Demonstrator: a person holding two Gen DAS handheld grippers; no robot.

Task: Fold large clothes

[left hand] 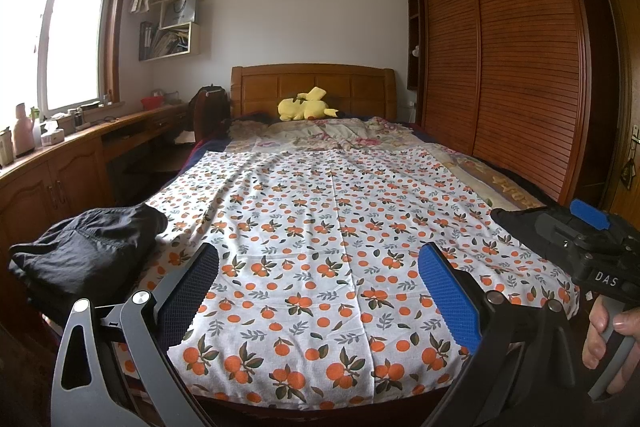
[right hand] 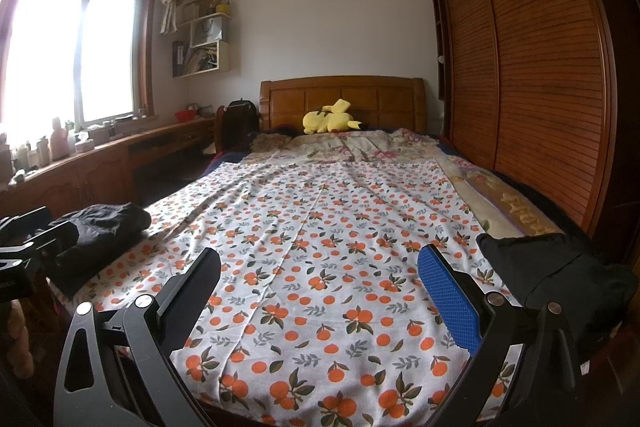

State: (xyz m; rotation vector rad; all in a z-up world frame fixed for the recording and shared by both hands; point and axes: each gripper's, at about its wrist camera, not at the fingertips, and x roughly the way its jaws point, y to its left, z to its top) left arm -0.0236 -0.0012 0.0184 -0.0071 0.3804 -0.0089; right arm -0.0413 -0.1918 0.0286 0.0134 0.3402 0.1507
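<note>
A black garment point(left hand: 88, 251) lies bunched at the bed's near left corner on the orange-print sheet point(left hand: 320, 211); it also shows in the right wrist view point(right hand: 100, 235). A second black garment point(right hand: 556, 271) lies at the near right corner. My left gripper point(left hand: 320, 291) is open and empty above the foot of the bed. My right gripper point(right hand: 320, 287) is open and empty too, and its body shows at the right of the left wrist view point(left hand: 580, 247). The left gripper's body shows at the left edge of the right wrist view point(right hand: 24, 247).
A yellow plush toy point(left hand: 306, 105) lies by the wooden headboard point(left hand: 312, 87). A floral quilt point(left hand: 320, 135) covers the far half of the bed. A wooden desk point(left hand: 80, 155) with bottles runs along the left under the window. A slatted wardrobe point(left hand: 500, 67) stands on the right.
</note>
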